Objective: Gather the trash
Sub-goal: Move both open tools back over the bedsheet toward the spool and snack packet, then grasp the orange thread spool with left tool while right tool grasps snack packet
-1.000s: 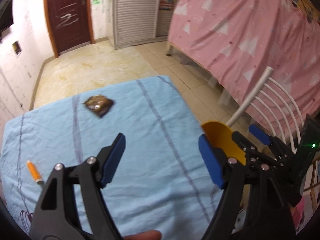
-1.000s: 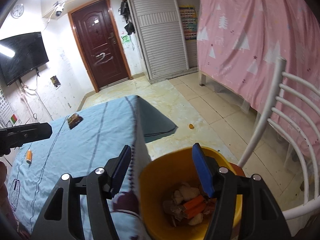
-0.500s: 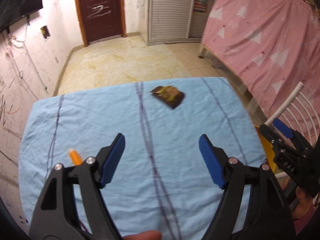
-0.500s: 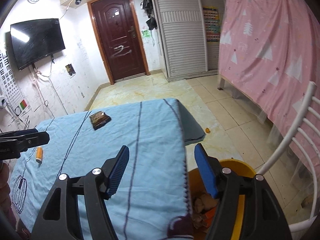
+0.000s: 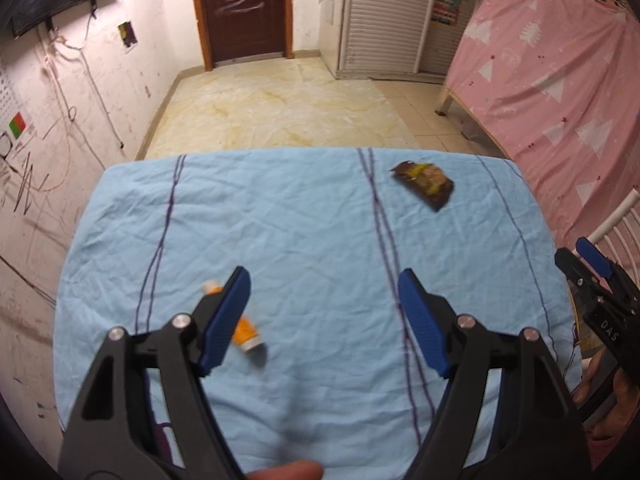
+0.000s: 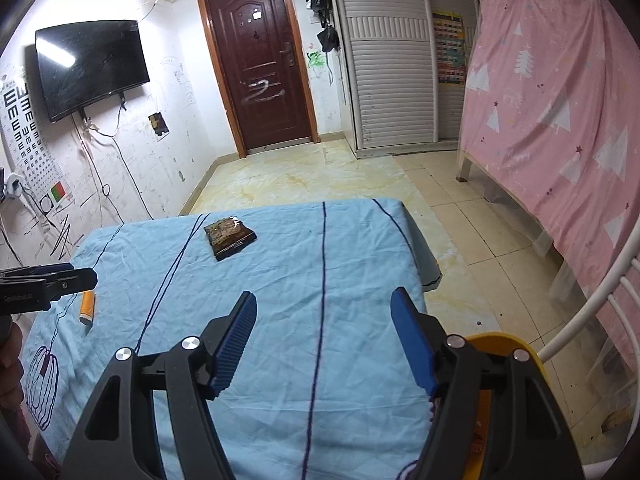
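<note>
A brown crumpled wrapper (image 5: 425, 185) lies at the far right of the table with the light blue cloth (image 5: 320, 232); it also shows in the right wrist view (image 6: 229, 237). A small orange tube (image 5: 246, 330) lies just beside my left gripper's left fingertip; it shows in the right wrist view (image 6: 86, 306) too. My left gripper (image 5: 324, 304) is open and empty above the cloth. My right gripper (image 6: 323, 330) is open and empty over the table's right side. The yellow bin (image 6: 496, 340) sits behind its right finger.
A white chair (image 6: 588, 316) stands right of the bin. A pink curtain (image 6: 560, 120) hangs at the right. A door (image 6: 260, 64) and a wall TV (image 6: 90, 66) are at the back. The right gripper shows at the left view's right edge (image 5: 600, 288).
Both grippers have swung left from the yellow bin to over the blue cloth. The orange tube now lies by my left gripper's left finger. Both stay open.
</note>
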